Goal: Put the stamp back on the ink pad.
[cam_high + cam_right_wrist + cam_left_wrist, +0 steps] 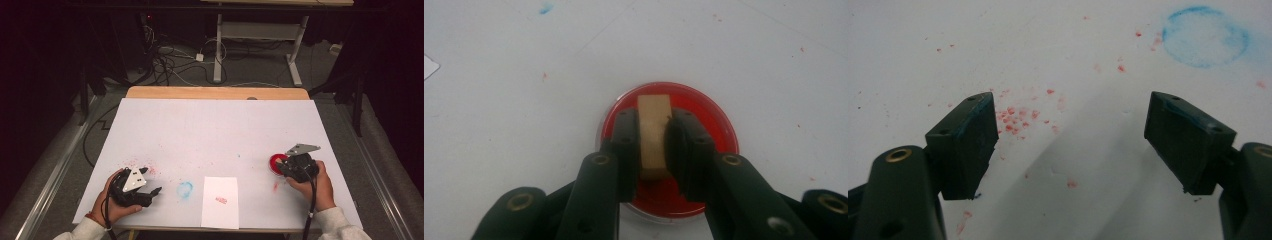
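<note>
My right gripper point(283, 168) point(656, 119) is shut on a small tan wooden stamp block point(654, 137), with the black pads against its two sides. The block stands on a round red ink pad point(274, 162) point(716, 131) at the right of the white table sheet point(215, 135). Near the front left, my left gripper point(152, 181) point(1073, 132) rests open over the sheet with nothing between its jaws. Red specks point(1015, 120) lie on the sheet just beyond its left jaw. A white paper card point(220, 210) at the front centre bears a small red stamp mark point(221, 200).
A smudged blue ring point(185, 189) point(1205, 36) marks the sheet between the left gripper and the card. The table's wooden far edge point(215, 92) shows behind the sheet. Beyond it are floor cables point(170, 60) and a desk frame point(260, 35).
</note>
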A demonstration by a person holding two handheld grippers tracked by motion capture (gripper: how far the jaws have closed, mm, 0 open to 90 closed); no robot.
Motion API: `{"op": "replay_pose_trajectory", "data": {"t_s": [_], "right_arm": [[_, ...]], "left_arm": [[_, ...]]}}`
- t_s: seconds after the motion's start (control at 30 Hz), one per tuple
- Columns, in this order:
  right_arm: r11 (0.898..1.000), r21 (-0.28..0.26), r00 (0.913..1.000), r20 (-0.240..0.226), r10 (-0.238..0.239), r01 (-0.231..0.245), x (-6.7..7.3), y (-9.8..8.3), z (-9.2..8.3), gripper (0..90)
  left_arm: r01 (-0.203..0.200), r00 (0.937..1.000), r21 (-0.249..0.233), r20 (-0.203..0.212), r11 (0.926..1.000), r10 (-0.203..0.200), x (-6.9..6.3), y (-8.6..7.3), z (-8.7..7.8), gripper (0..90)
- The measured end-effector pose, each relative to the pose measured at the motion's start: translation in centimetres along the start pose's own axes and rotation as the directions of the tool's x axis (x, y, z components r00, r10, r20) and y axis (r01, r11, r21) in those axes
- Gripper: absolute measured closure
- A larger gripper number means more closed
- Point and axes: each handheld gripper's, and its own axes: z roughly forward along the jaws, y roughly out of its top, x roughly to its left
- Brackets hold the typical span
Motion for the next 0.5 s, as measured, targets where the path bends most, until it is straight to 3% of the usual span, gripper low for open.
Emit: {"op": "replay_pose_trajectory", "data": {"t_s": [0.2, 0.5], "right_arm": [[0.999, -0.034, 1.0, -0.005, 0.007, -0.007, -0.14, 0.15, -0.45, 67.8], [0.999, -0.029, 0.9998, 0.003, 0.017, -0.017, -0.24, 0.16, -0.57, 65.1]], "left_arm": [[0.0, 1.0, 0.001, 0.0, 1.0, 0.0, -0.02, 0.02, 0.03, 20.7], [0.0, 1.0, 0.002, 0.0, 1.0, 0.0, -0.02, 0.02, 0.06, 20.8]]}}
